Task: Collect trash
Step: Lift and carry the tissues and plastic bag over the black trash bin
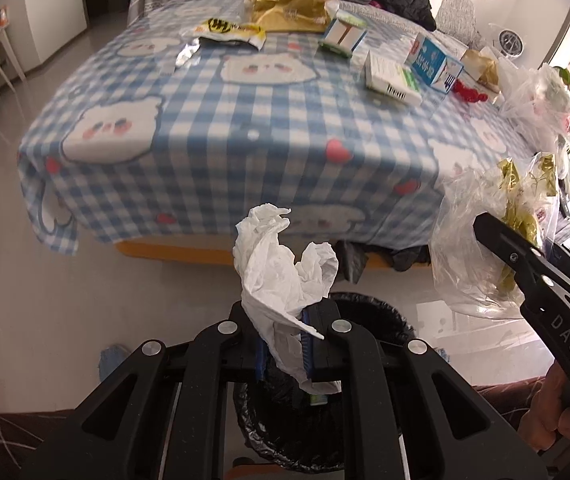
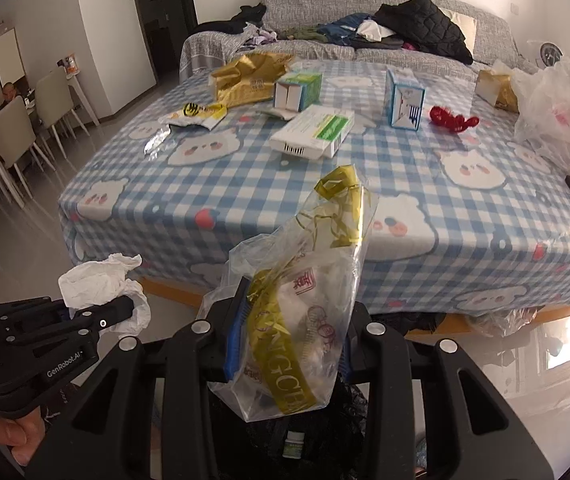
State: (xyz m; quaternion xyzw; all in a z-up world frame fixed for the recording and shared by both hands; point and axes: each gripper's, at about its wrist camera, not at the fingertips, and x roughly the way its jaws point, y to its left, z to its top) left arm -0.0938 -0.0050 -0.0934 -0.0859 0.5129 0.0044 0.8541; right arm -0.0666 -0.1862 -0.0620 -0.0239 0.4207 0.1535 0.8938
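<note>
Worktop (image 2: 253,184) w/ blue-check bear cloth fills 12 o'clock in both views; boxes + wrappers scattered on it. Black-lined trash bin (image 1: 369,312) at 6 o'clock, under both claws. Right claw (image 2: 289,336) clamped on clear plastic bag (image 2: 305,280) w/ gold print, held above bin. Left claw (image 1: 285,340) pinched tight on crumpled white tissue (image 1: 281,268), also over bin, off the worktop.

Your left claw (image 1: 285,344) holds the tissue (image 1: 281,264) above the bin (image 1: 381,316), before the desk's (image 1: 205,120) near edge; boxes (image 2: 313,130) lie toward its far edge.
</note>
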